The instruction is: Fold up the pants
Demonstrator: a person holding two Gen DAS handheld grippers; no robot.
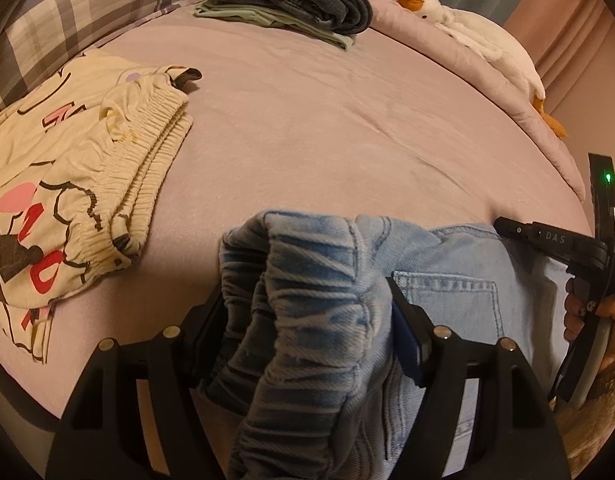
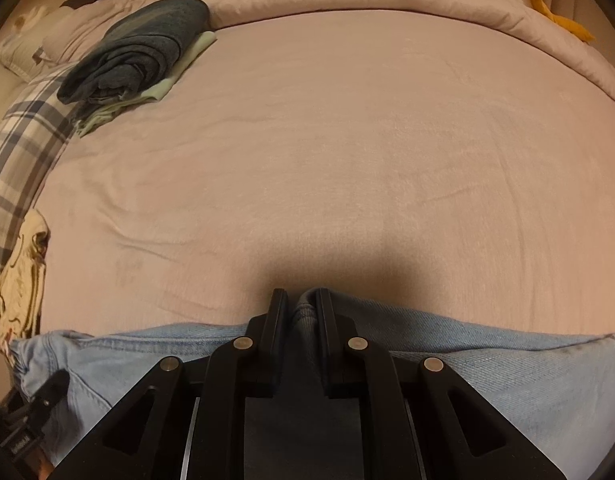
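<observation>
Light blue denim pants [image 1: 447, 292] lie across the near edge of the pink bed [image 1: 327, 120]. My left gripper [image 1: 307, 300] is shut on the bunched elastic waistband [image 1: 307, 272], which fills the gap between its fingers. A back pocket shows just right of it. My right gripper [image 2: 301, 300] is shut on a fold at the pants' far edge [image 2: 467, 344]; it also shows at the right of the left wrist view [image 1: 547, 240], held by a hand.
Cream printed pants [image 1: 87, 184] lie at the left. A stack of folded dark and green clothes [image 1: 299, 0] [image 2: 139, 56] sits at the back. A white plush goose [image 1: 487, 40] lies on the rolled duvet. A plaid pillow [image 1: 67, 12] lies far left.
</observation>
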